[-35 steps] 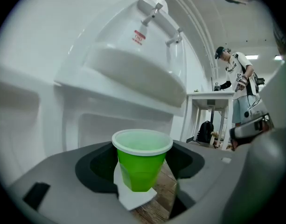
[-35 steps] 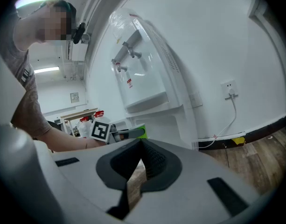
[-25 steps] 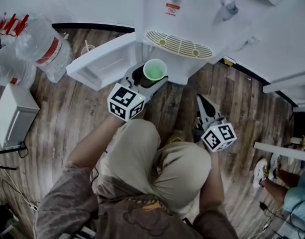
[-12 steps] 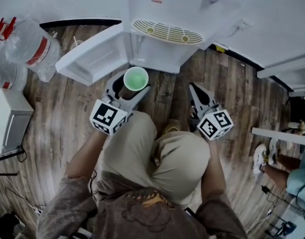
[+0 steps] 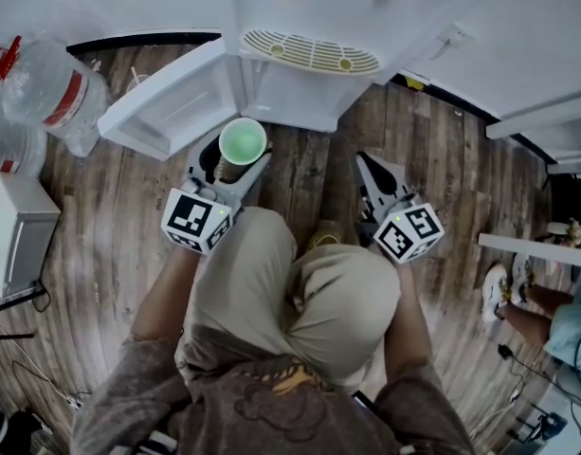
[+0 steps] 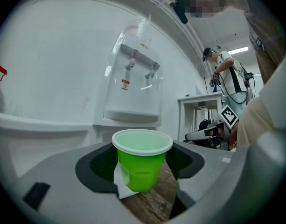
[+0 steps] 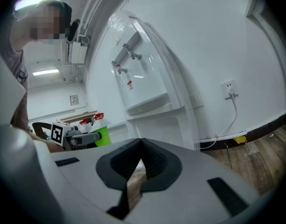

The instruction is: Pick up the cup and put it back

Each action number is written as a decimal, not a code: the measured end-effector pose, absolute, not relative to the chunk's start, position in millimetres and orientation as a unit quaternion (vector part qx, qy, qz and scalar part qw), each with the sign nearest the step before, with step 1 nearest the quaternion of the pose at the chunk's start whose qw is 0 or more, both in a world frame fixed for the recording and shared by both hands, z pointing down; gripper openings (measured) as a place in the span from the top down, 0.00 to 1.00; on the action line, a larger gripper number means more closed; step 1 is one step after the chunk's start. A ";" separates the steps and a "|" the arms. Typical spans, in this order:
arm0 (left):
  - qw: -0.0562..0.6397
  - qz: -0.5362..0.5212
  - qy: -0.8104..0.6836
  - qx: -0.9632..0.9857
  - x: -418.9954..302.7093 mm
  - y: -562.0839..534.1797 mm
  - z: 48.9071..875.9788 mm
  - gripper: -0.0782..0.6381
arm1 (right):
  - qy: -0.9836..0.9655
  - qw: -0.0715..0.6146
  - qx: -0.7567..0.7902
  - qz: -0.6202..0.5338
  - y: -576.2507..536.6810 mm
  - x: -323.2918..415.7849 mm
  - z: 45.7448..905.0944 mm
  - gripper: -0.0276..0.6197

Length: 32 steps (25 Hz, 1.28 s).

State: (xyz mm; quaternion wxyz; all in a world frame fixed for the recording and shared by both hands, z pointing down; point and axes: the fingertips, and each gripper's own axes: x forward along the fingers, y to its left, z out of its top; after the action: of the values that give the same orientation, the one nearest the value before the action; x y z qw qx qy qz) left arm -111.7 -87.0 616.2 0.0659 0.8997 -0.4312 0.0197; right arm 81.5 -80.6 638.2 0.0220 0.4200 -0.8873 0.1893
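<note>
- Cup (image 6: 143, 160) stands upright between the jaws of the left gripper (image 5: 235, 166), which press on its green wall from both sides below the rim; they stand wide because the cup is wide.
- It is held level, probably against spilling; I cannot tell whether it holds liquid.
- It hangs over the wood floor (image 5: 309, 176), just in front of the water dispenser (image 5: 309, 55) and its open cabinet door (image 5: 172, 112).
- Right gripper (image 5: 371, 171) idles near the person's knee, jaws together on nothing.
</note>
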 end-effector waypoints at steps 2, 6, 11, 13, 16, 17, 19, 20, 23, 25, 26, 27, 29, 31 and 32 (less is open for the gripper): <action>0.065 0.018 -0.433 0.899 -112.6 -88.0 617.2 0.45 | -0.887 0.022 0.420 0.190 -80.0 81.7 638.8 0.95; 0.065 0.022 -0.429 0.901 -110.6 -87.5 618.9 0.45 | -0.887 0.019 0.421 0.190 -79.1 83.7 637.8 0.95; 0.067 0.019 -0.428 0.901 -109.2 -86.4 617.3 0.45 | -0.886 0.013 0.422 0.191 -76.2 86.8 635.7 0.95; 0.065 0.016 -0.429 0.901 -110.2 -87.2 614.6 0.45 | -0.885 0.011 0.424 0.192 -75.2 88.0 635.3 0.95; 0.063 0.013 -0.429 0.901 -110.8 -91.9 611.7 0.45 | -0.884 0.009 0.424 0.195 -75.7 89.2 636.1 0.95; 0.062 0.012 -0.428 0.902 -110.4 -94.3 610.8 0.45 | -0.884 0.009 0.424 0.195 -75.9 89.5 636.2 0.95; 0.059 0.009 -0.425 0.903 -109.3 -100.1 609.2 0.45 | -0.884 0.009 0.424 0.196 -75.2 90.2 636.0 0.95; 0.057 0.010 -0.424 0.904 -108.7 -103.5 608.7 0.45 | -0.884 0.009 0.424 0.196 -74.3 90.7 636.0 0.95; 0.050 0.011 -0.425 0.904 -106.9 -117.0 609.1 0.45 | -0.884 0.007 0.422 0.200 -72.0 91.8 636.5 0.95; 0.047 0.007 -0.431 0.901 -105.5 -128.4 611.1 0.45 | -0.885 0.007 0.421 0.201 -71.3 92.2 635.9 0.95; 0.047 0.006 -0.434 0.900 -104.5 -134.3 613.3 0.45 | -0.884 0.006 0.421 0.202 -71.1 92.5 635.5 0.95; 0.046 0.005 -0.437 0.898 -103.3 -140.1 616.5 0.45 | -0.884 0.005 0.422 0.202 -70.9 93.0 635.2 0.95; 0.046 0.005 -0.440 0.897 -98.8 -151.1 625.1 0.45 | -0.883 0.002 0.423 0.204 -70.1 93.7 634.8 0.95; 0.048 0.005 -0.441 0.896 -92.7 -161.8 635.0 0.45 | -0.883 0.001 0.422 0.205 -68.6 94.2 634.0 0.95; 0.048 0.005 -0.441 0.896 -89.6 -167.1 639.8 0.45 | -0.883 -0.001 0.421 0.206 -67.7 94.4 633.1 0.95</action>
State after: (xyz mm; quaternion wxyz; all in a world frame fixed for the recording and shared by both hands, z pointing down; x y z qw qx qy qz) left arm -89.6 -167.1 639.8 0.0483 0.8960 -0.4415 0.0052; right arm 94.4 -67.7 633.1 -0.0013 0.4213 -0.8832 0.2059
